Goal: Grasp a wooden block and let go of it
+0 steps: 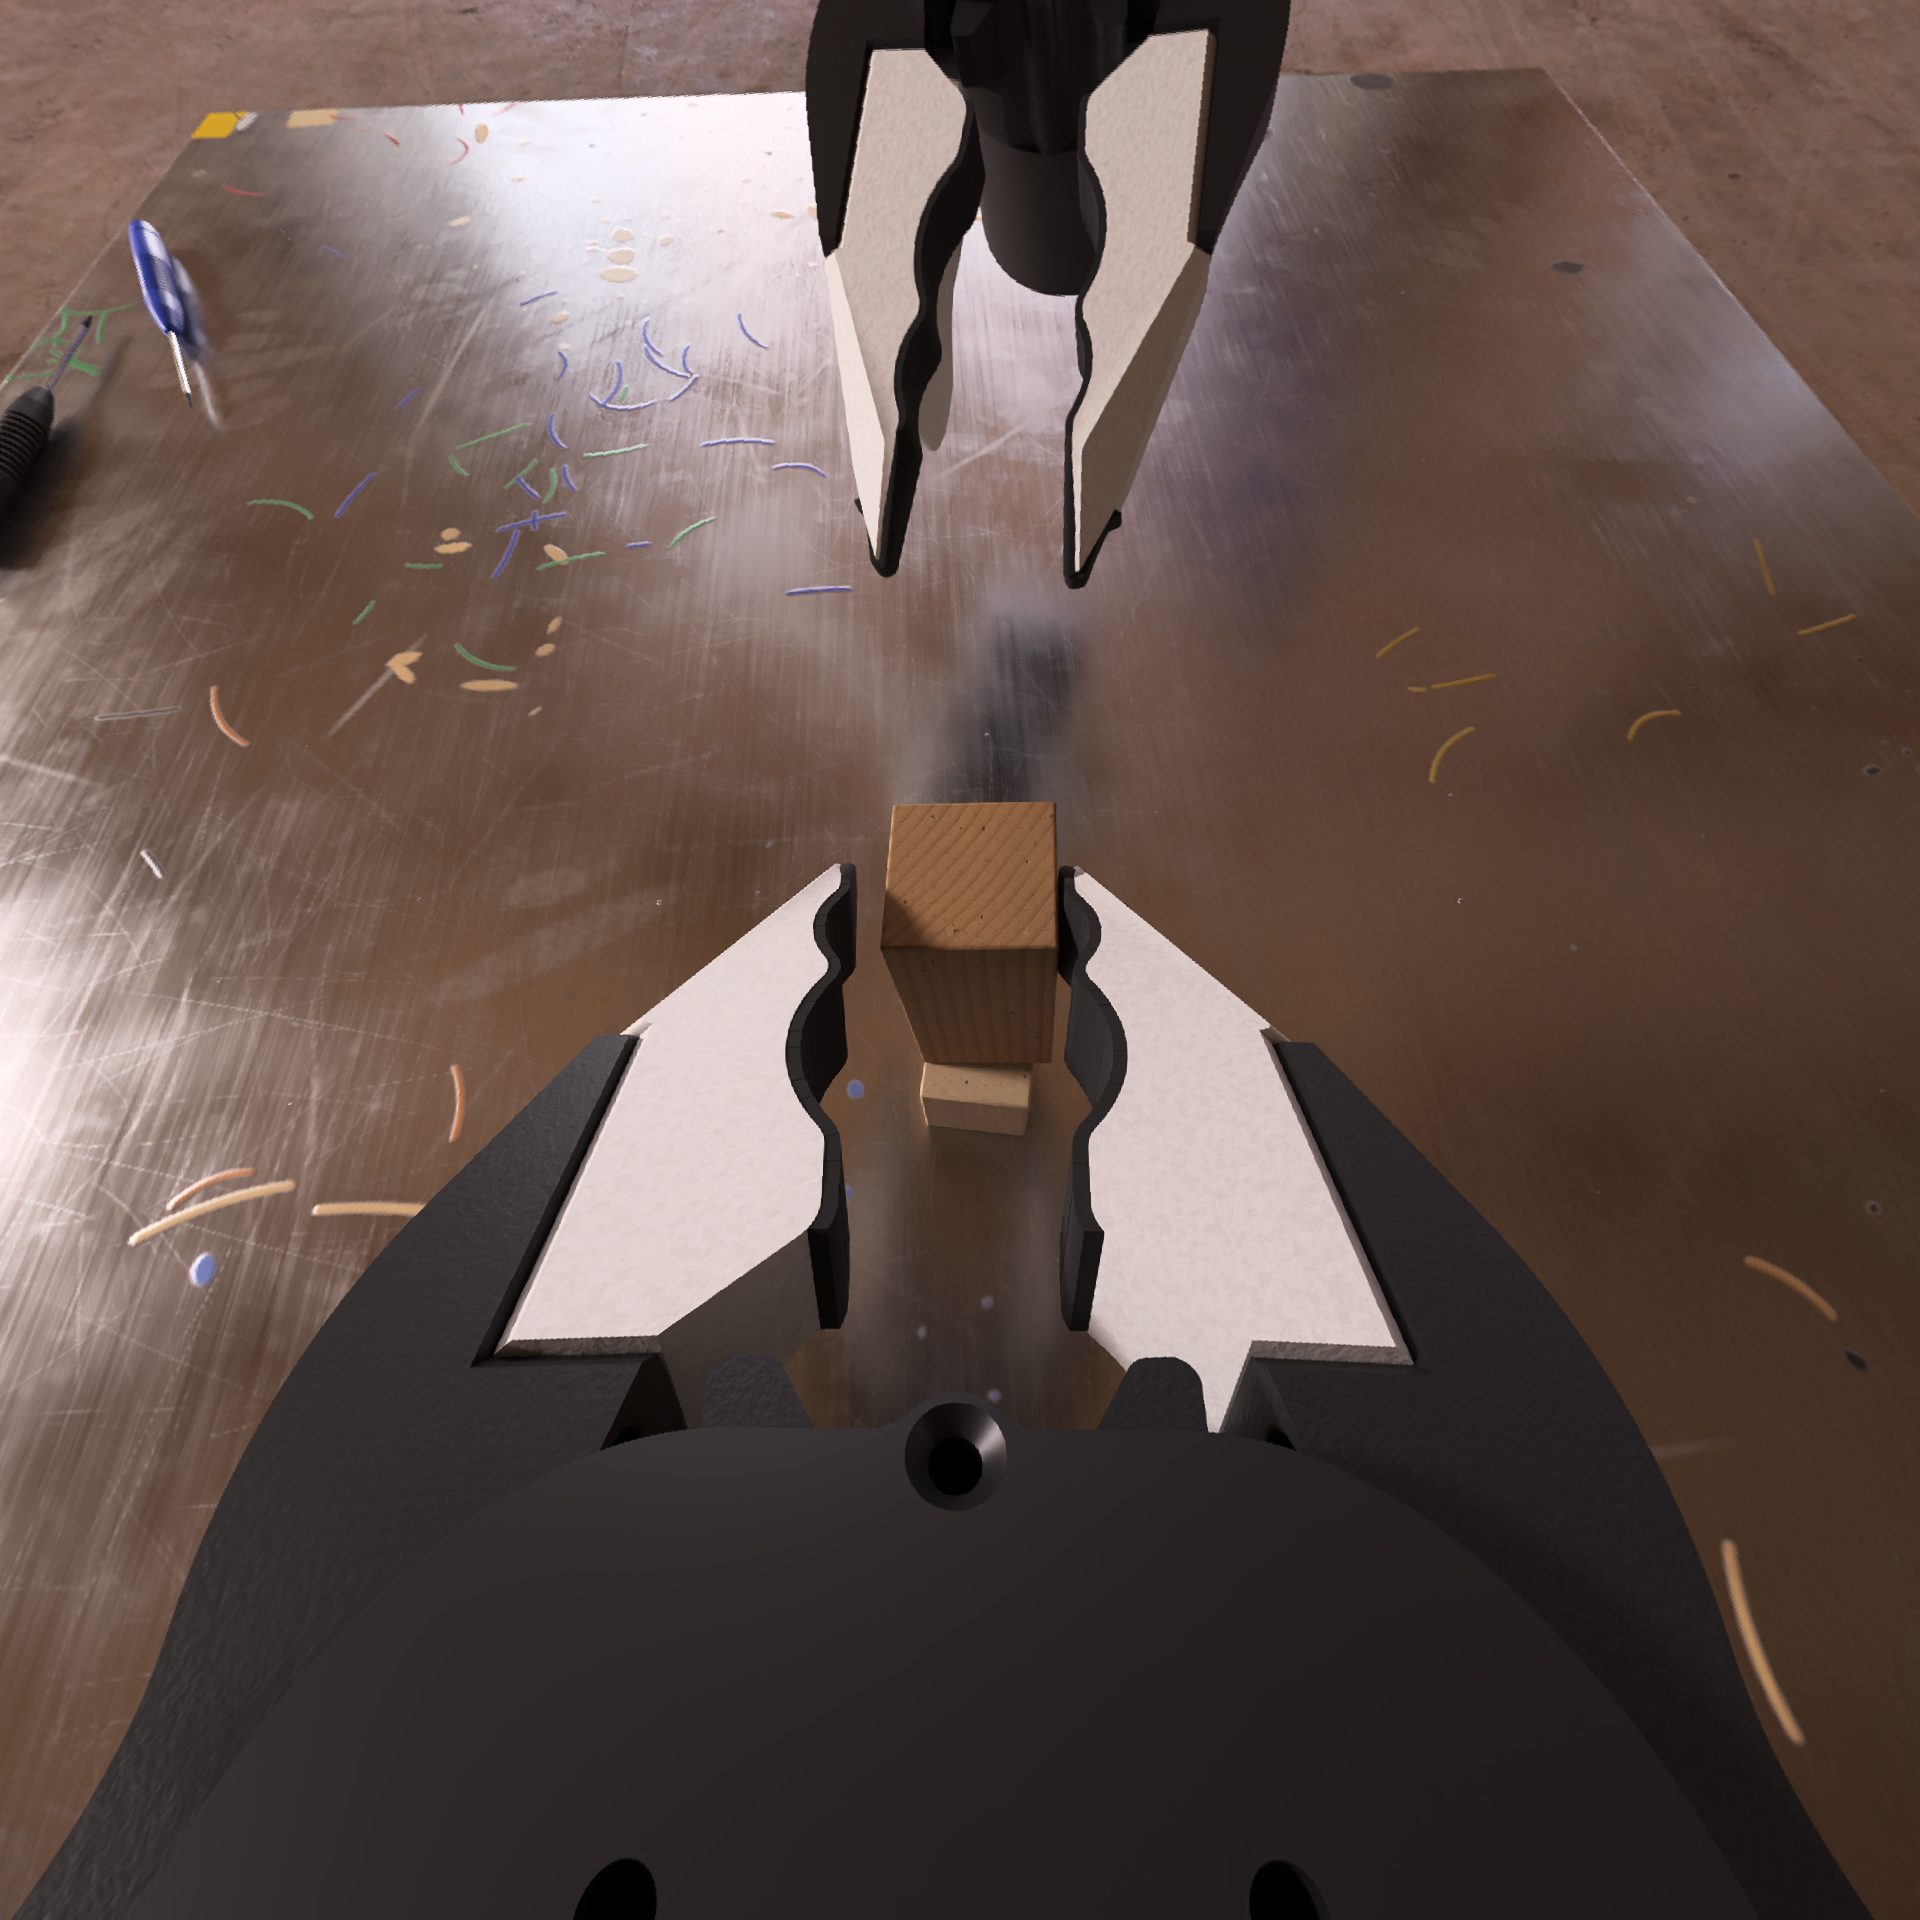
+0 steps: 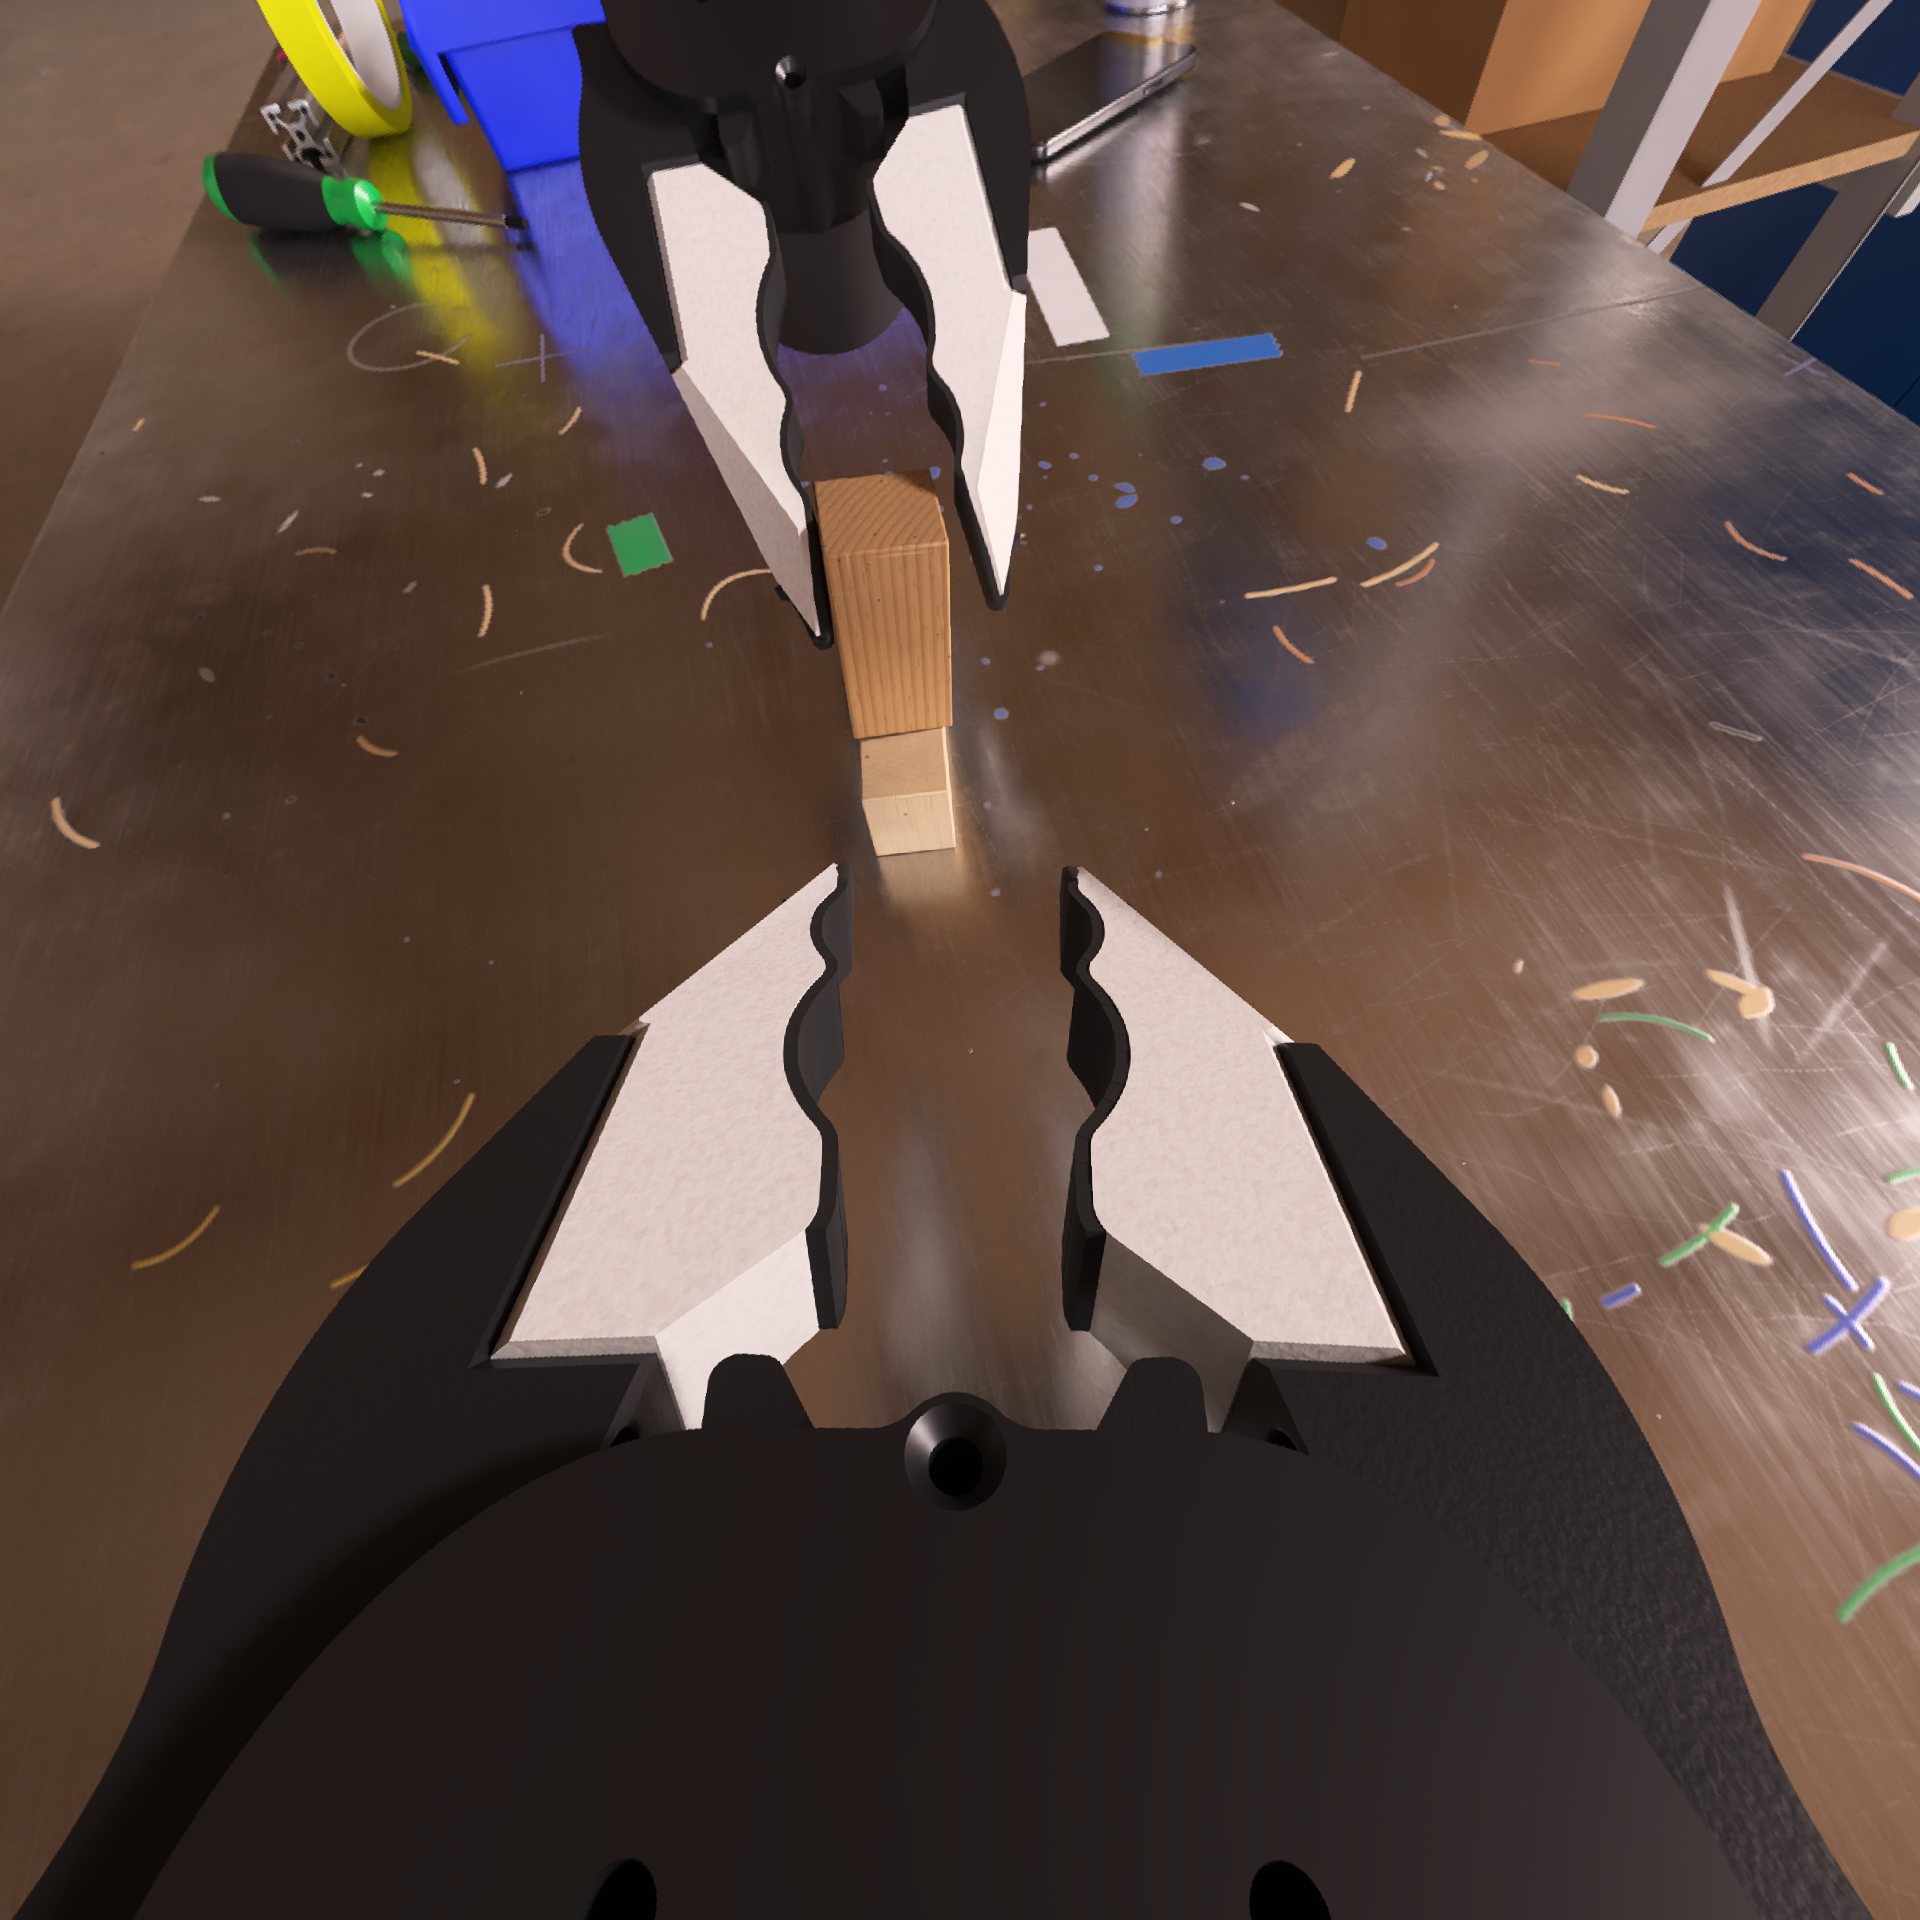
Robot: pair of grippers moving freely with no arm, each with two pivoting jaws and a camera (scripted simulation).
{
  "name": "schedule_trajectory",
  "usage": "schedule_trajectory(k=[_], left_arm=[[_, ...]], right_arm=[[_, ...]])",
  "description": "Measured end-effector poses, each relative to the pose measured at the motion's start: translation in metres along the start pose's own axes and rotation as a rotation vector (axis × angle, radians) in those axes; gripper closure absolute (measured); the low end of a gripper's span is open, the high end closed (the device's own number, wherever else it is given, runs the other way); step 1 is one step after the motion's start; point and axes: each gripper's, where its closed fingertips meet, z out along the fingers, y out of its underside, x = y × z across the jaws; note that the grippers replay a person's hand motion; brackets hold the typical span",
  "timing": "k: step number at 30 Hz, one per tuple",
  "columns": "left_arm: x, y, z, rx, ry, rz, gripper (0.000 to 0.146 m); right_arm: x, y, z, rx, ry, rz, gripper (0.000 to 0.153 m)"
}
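A scratched, brushed-metal counter [image 1: 1455, 935] fills both views, its surface streaked with bright glare and flecked with thin coloured marks in orange, green and blue. Beyond its far edge in the left wrist view lies a reddish-brown floor [image 1: 416, 52], mottled and dull. In the right wrist view, wooden shelving [image 2: 1766, 166] on pale grey metal legs [image 2: 1631, 114] stands past the counter's far right corner, with dark blue panels [image 2: 1829, 270] behind and below it. Light falls from above, leaving soft white patches on the metal at the left in the left wrist view and at the right in the right wrist view.
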Motion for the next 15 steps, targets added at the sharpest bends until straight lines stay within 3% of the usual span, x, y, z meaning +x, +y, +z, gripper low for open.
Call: schedule_trajectory(k=[15], left_arm=[[-0.0059,-0.0026,-0.0019,0.021,-0.028,-0.003,0.107]], right_arm=[[-0.0004,0.0064,0.0017,-0.037,0.007,-0.028,0.113]])
